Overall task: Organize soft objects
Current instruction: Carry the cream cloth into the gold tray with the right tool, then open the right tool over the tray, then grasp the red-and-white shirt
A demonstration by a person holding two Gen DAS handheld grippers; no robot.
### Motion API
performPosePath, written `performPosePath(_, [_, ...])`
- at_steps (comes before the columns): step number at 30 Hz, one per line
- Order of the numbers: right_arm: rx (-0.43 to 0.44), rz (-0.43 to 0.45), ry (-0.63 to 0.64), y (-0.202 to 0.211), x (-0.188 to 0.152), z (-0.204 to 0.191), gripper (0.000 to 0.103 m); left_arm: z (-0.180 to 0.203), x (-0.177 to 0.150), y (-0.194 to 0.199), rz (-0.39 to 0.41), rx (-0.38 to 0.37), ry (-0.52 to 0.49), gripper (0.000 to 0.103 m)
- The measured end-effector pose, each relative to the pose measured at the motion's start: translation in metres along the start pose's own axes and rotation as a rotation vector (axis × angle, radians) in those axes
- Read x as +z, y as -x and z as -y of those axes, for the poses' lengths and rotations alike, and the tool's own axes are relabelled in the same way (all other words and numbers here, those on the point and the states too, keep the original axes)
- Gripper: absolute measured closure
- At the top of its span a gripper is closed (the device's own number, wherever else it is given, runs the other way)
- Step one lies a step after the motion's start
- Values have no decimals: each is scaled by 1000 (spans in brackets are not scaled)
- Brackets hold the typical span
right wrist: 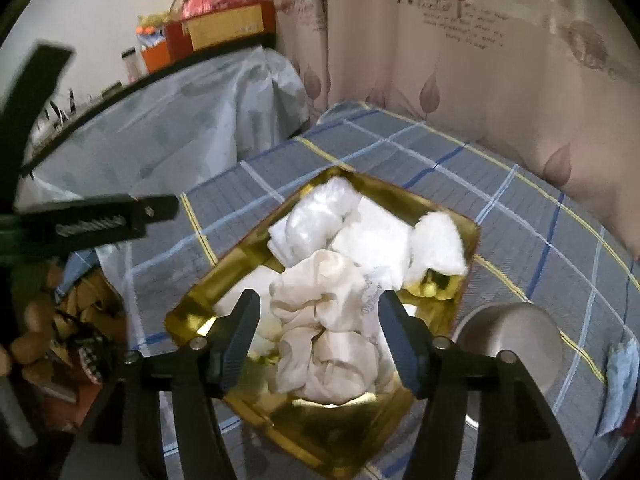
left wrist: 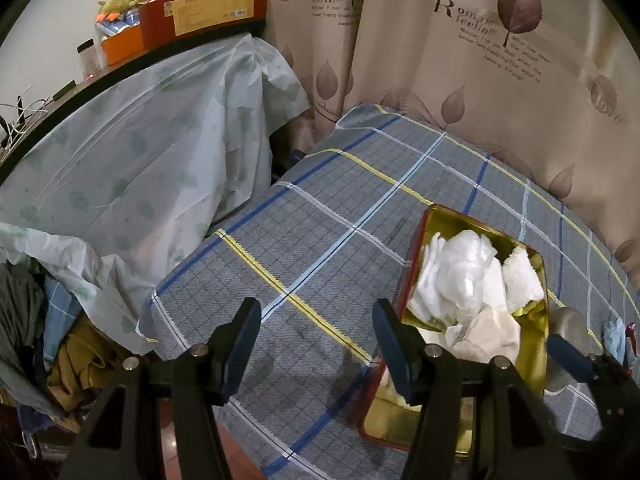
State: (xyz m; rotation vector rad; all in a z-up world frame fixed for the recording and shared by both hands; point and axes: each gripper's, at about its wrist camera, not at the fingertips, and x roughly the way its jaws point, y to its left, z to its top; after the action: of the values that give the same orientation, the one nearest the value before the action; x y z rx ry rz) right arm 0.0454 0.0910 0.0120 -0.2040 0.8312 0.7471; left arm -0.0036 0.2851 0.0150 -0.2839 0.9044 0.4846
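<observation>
Most of the sorting looks done to me: the gold tin point(right wrist: 448, 220) on the plaid-covered worktop point(left wrist: 320, 208) already holds a clear plastic bag point(right wrist: 320, 212), a white towel point(right wrist: 438, 246) and the cream cloth point(right wrist: 324, 320) in a loose heap. My right fingers point(right wrist: 316, 336) stand apart on either side of that cream cloth, pads off it, and my left fingers point(left wrist: 316, 344) hang wide and empty over bare worktop beside the tin. Still out, I judge, is the small blue cloth point(right wrist: 620, 384) at the worktop's right edge.

"Romantic feeling" and "love" on the leaf-print curtain point(left wrist: 460, 60)
</observation>
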Motion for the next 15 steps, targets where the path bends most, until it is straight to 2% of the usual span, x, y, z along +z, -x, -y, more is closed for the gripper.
performPosePath(2, [-6,26,-18,14,-1,8,44,3,-1,1,1,4,-6,44])
performPosePath(6, [-79,63,-57,42,-9,41,44,10,-4,1,-6,-2,-23,44])
performPosePath(15, [-354,70,-259,98,-47,178,43,30,-13,3,-15,3,-87,44])
